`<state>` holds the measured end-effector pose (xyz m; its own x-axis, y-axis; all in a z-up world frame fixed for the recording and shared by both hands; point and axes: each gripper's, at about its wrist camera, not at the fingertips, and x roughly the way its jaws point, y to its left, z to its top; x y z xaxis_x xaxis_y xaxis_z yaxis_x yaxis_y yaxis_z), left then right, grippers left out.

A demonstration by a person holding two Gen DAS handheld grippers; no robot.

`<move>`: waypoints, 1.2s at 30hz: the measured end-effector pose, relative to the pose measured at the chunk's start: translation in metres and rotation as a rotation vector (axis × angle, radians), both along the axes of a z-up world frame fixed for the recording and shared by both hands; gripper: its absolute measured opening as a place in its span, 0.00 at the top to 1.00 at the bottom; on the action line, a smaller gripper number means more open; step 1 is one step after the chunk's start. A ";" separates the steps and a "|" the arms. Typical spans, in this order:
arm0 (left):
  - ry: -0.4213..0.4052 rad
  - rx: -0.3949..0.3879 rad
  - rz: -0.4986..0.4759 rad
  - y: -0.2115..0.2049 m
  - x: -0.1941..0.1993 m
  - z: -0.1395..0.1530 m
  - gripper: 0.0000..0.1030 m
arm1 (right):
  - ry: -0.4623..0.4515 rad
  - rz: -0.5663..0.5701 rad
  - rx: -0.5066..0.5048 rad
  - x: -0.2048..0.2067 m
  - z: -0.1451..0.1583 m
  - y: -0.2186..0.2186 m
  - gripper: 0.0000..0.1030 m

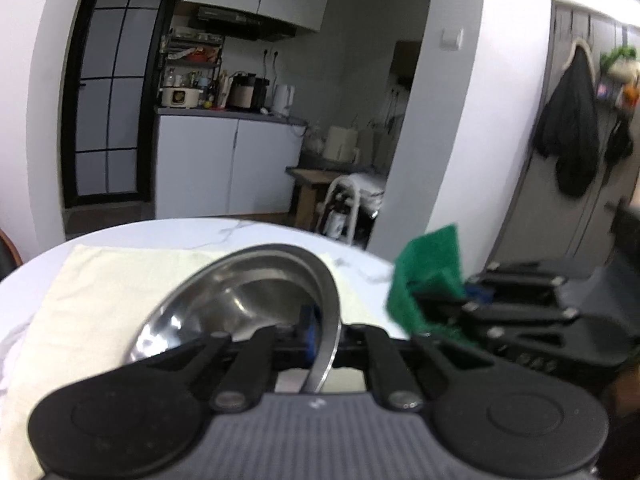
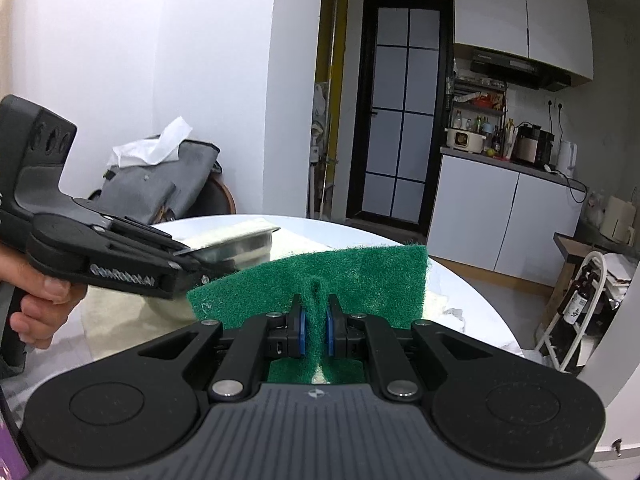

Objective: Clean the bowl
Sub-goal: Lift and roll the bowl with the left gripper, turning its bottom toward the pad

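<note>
The empty steel bowl [image 1: 248, 300] is pinched by its rim in the left gripper [image 1: 320, 336] above the cloth-covered marble surface [image 1: 240, 232], the right gripper [image 2: 314, 328] clamping a green scouring pad [image 2: 360, 280]

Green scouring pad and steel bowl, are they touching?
Apart. The left wrist view shows the green scouring pad right of the steel bowl, table between.

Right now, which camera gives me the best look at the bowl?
The left wrist view: the steel bowl fills the centre, interior and rim clear, rim pinched in the left gripper jaws. The right wrist view shows only its side edge, mostly behind the green scouring pad.
</note>
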<state>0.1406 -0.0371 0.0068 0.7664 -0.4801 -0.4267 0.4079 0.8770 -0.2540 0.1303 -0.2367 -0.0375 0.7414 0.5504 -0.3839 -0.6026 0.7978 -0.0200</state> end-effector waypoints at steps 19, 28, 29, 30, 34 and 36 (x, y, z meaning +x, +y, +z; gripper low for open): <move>0.038 -0.169 -0.156 0.012 -0.001 -0.004 0.92 | -0.012 0.051 0.128 -0.002 0.012 -0.001 0.90; 0.051 -0.124 -0.179 0.008 -0.005 -0.009 0.93 | -0.030 0.089 0.166 -0.007 0.017 0.003 0.89; 0.053 -0.119 -0.178 0.007 -0.005 -0.010 0.93 | -0.036 0.102 0.172 -0.009 0.019 0.004 0.89; 0.055 -0.115 -0.174 0.007 -0.005 -0.011 0.94 | -0.041 0.115 0.177 -0.011 0.020 0.005 0.89; 0.036 -0.118 -0.165 0.015 -0.008 -0.007 0.95 | -0.083 0.189 0.182 -0.021 0.025 0.013 0.90; 0.028 -0.132 -0.175 0.020 -0.009 -0.005 0.95 | -0.097 0.210 0.183 -0.024 0.025 0.015 0.89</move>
